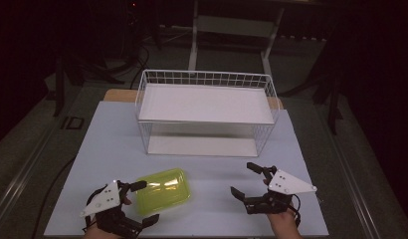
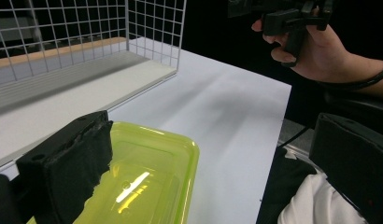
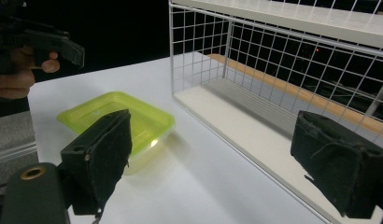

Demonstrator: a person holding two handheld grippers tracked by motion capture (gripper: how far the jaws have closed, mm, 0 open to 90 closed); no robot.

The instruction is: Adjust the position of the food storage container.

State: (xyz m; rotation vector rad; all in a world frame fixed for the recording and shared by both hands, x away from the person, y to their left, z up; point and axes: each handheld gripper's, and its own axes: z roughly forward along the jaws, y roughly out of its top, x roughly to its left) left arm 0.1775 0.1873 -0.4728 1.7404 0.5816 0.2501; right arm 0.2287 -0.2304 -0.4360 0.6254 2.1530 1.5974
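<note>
Sitting at the near-left of the counter (image 1: 117,144), the left tongs (image 1: 142,201) are spread wide, jaws either side of the near-left end of a yellow-green plastic tray (image 1: 164,189). One jaw is at the tray's far-left corner, the other by its near edge; can't tell from the high view if either touches. Left gripper view: one black padded jaw overlaps the tray's left rim, the other jaw is well off to the right, past the counter edge. Nothing gripped.

Tray is shallow, rectangular with rounded corners, translucent, flat on the counter, slightly skewed to the counter edge. Light glare on its bottom. It's near the front, left of centre, apart from the rack.

Centre back: white wire rack (image 1: 207,112) with a solid white upper shelf (image 1: 207,103) and a white bottom panel (image 1: 202,146). Open face toward the person. A wooden strip (image 3: 292,91) shows behind it at the counter's far edge.

Right: right tongs (image 1: 247,179) are also wide open, holding nothing, hovering or resting over bare counter near the front-right, pointing left and toward the rack. Right gripper view: tray between and beyond the jaws on the left, rack's lower bay on the right. The person's right hand (image 2: 320,49) shows in the left gripper view, wrapped around the grip.
</note>
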